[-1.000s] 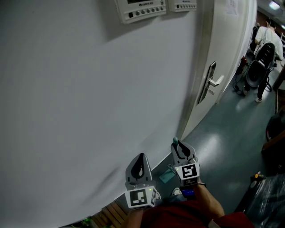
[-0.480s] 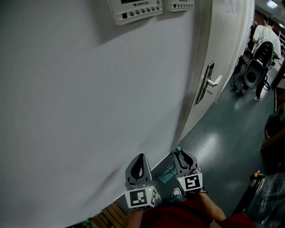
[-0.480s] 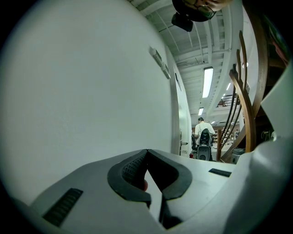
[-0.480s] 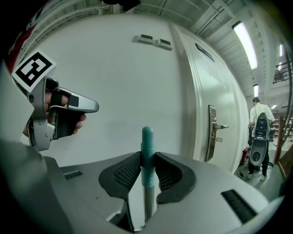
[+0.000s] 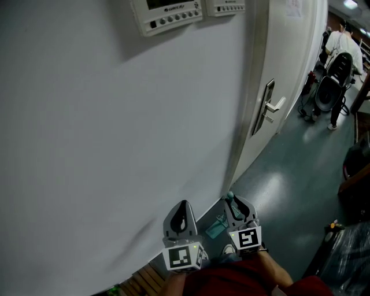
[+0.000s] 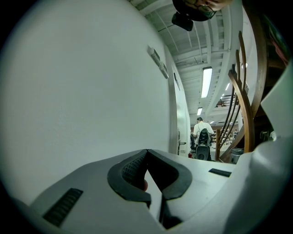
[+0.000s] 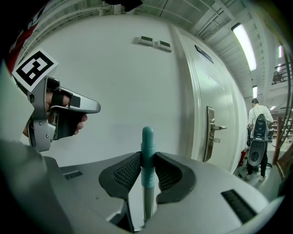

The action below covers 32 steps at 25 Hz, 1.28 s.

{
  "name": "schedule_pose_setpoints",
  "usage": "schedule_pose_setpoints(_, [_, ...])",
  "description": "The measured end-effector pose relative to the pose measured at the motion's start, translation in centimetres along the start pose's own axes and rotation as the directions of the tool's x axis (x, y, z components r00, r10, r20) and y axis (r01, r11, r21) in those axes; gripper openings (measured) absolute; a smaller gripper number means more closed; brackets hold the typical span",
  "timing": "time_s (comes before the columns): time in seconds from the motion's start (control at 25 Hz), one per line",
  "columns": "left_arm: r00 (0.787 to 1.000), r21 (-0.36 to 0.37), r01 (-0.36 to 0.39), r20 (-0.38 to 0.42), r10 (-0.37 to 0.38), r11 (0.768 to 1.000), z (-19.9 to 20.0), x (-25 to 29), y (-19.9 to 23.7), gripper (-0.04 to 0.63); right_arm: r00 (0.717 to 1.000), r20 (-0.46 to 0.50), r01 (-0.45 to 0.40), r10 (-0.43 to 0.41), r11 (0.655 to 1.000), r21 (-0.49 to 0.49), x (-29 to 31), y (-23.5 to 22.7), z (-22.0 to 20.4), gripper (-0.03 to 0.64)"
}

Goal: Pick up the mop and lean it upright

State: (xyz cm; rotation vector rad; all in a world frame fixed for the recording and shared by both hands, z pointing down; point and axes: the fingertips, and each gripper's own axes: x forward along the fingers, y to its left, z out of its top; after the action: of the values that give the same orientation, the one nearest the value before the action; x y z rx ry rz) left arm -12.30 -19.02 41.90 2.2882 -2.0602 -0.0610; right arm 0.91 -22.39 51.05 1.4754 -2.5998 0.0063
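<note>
Teal mop handle [image 7: 147, 137] is standing upright, clamped in right gripper [image 7: 147, 168], wall [image 7: 114, 87] just beyond; left gripper [image 6: 147, 155] is hanging closed, empty.

Building corridor: white door [image 5: 292, 63], wall control panels [image 5: 166, 14]

The left tongs [image 5: 184, 203] pointed forward, apparently shut and empty; the right tongs [image 5: 232, 200], just beside, clamped the mop handle [image 7: 147, 142].
</note>
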Motion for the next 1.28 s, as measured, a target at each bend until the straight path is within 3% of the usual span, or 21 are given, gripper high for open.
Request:
schedule_pose_setpoints(0.4, [1.000,0.007,0.016,0.000,-0.016,1.000,0.0,0.0,-0.6,0.014,0.999,0.016,0.037,-0.037,0.999,-0.004,-1.5,-1.0,0.9,0.107])
schedule_pose_setpoints(0.8, [1.000,0.011,0.015,0.010,-0.015,1.000,0.4,-0.2,-0.6,0.014,0.989,0.133,0.063,-0.066,0.998,0.028,-3.7,-1.7,7.7,0.107])
schedule_pose_setpoints(1.08, [1.000,0.006,0.002,0.027,-0.002,1.000,0.9,-0.4,-0.1,0.014,0.986,0.143,0.085,-0.087,0.996,0.020,-4.6,-2.2,12.1,0.107])
schedule_pose_setpoints(1.28, [1.000,0.018,0.001,0.028,-0.001,1.000,0.9,-0.5,0.0,0.013,0.989,0.112,0.093,-0.095,0.995,0.024,-4.4,-2.3,12.0,0.107])
